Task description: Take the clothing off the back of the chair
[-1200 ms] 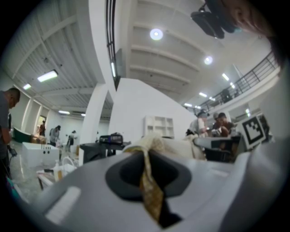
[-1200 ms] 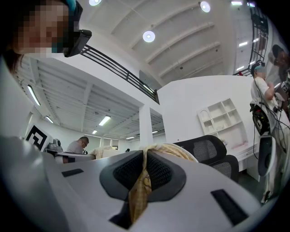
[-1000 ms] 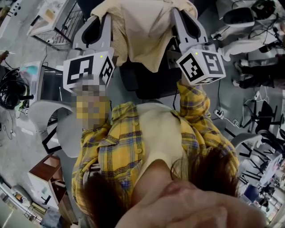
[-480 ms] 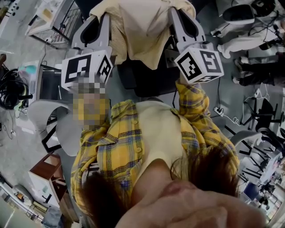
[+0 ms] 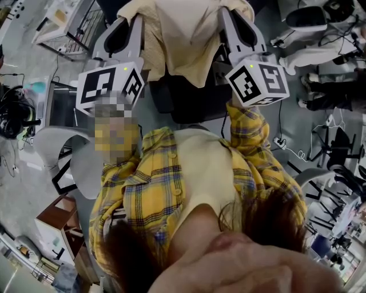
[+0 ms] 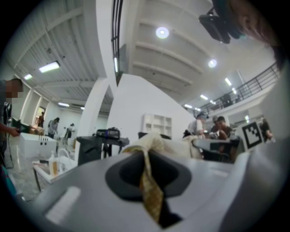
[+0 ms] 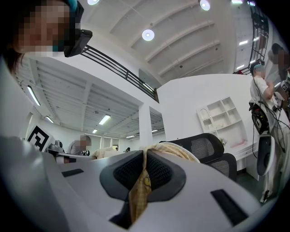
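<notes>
The clothing point(image 5: 183, 40), a pale cream garment, lies draped over the back of the black chair point(image 5: 194, 106), spread wide along the top of that back and hanging down its near face toward the seat, where the lower edge ends in a blunt point. Its long axis runs side to side across the chair back, from one upper corner to the other, and the loose hem points downward. The left tongs point(image 5: 132, 23) are clenched on the corner at the left end of the chair back; their own view shows a strip of the yellowish cloth pinched between the closed jaws, with the rest of the fabric heaped just beyond the tips. The right tongs point(image 5: 227, 17) are likewise clamped on the corner at the right end of the chair back, a fold of cloth running out between the dark pads. So the garment lies straight ahead of both tongs and between them, neither hand nearer than the other, each holding one end of the long axis. Judging by this, the coming move turns on lifting both ends together, up and clear of the chair back, keeping the span level. Nearer than the chair sit the marker cubes point(image 5: 111, 86) and the person's yellow plaid shirt point(image 5: 148, 189)
</notes>
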A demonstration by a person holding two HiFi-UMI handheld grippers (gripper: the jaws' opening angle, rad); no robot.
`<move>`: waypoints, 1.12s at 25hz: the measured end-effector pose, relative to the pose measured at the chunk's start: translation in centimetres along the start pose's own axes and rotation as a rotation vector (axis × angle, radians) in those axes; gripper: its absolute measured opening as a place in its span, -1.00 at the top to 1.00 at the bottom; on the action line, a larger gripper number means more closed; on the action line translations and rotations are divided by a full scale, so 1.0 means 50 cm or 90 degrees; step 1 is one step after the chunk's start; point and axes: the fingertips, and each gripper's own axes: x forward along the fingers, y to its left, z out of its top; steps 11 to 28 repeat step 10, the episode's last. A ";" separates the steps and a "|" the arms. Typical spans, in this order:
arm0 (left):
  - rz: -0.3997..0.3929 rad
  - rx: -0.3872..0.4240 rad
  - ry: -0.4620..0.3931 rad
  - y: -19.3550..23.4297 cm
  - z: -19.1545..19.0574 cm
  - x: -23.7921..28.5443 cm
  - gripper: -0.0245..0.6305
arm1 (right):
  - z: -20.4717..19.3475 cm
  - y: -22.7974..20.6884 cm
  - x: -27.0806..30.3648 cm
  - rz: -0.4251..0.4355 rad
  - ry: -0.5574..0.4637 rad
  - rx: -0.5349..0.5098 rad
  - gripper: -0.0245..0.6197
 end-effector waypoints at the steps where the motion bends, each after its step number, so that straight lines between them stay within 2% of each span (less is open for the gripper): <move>1: 0.000 0.001 0.001 -0.001 -0.001 0.001 0.83 | -0.001 -0.001 0.000 0.000 0.001 0.000 0.83; 28: 0.003 0.005 -0.001 -0.015 0.000 -0.003 0.83 | 0.000 -0.005 -0.013 0.005 -0.001 0.005 0.83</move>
